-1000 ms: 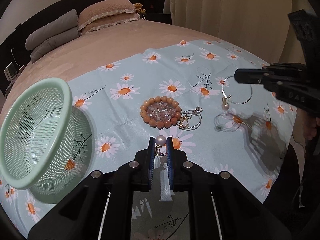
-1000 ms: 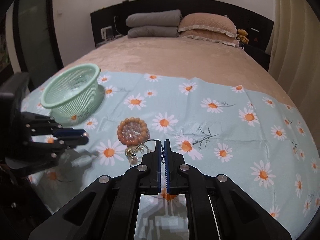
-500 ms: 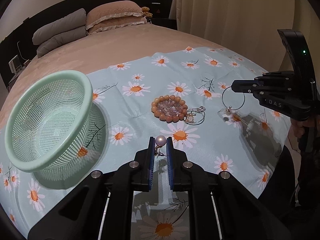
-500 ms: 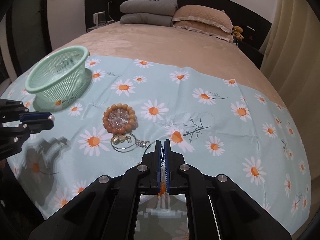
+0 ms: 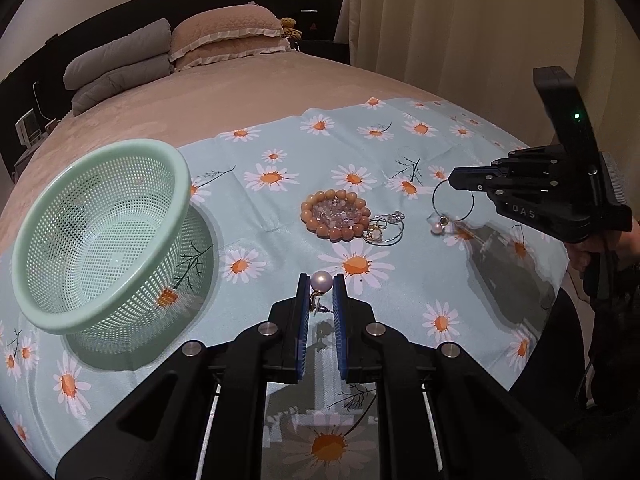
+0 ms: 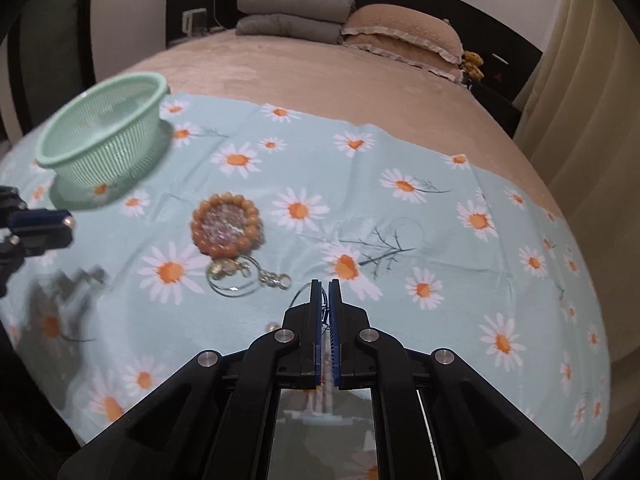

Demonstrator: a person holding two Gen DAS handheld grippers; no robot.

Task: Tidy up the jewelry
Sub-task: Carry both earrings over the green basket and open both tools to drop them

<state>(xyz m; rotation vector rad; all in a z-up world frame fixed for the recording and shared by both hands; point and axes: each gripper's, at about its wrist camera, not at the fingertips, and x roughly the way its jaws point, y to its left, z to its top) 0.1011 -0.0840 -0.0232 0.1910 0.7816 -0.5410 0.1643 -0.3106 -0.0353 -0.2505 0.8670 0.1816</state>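
My left gripper (image 5: 321, 280) is shut on a pearl earring (image 5: 321, 281) and holds it above the daisy cloth, right of the green mesh basket (image 5: 104, 232). My right gripper (image 6: 325, 286) is shut on a thin wire hoop earring (image 5: 452, 204) with a small pearl hanging from it, lifted off the cloth. It shows at the right in the left wrist view (image 5: 454, 182). An orange bead bracelet (image 5: 334, 218) with a crystal bracelet inside it lies mid-cloth, with a hoop and charm pieces (image 5: 384, 230) beside it.
The daisy cloth (image 5: 280, 152) covers the foot of a tan bed (image 5: 224, 96). Pillows (image 5: 224, 40) lie at the headboard. Curtains (image 5: 460, 20) hang at the right. The bed edge drops off at the right.
Both grippers have lifted and drawn back from the cloth with their earrings. The basket now sits closer to the left gripper in view.
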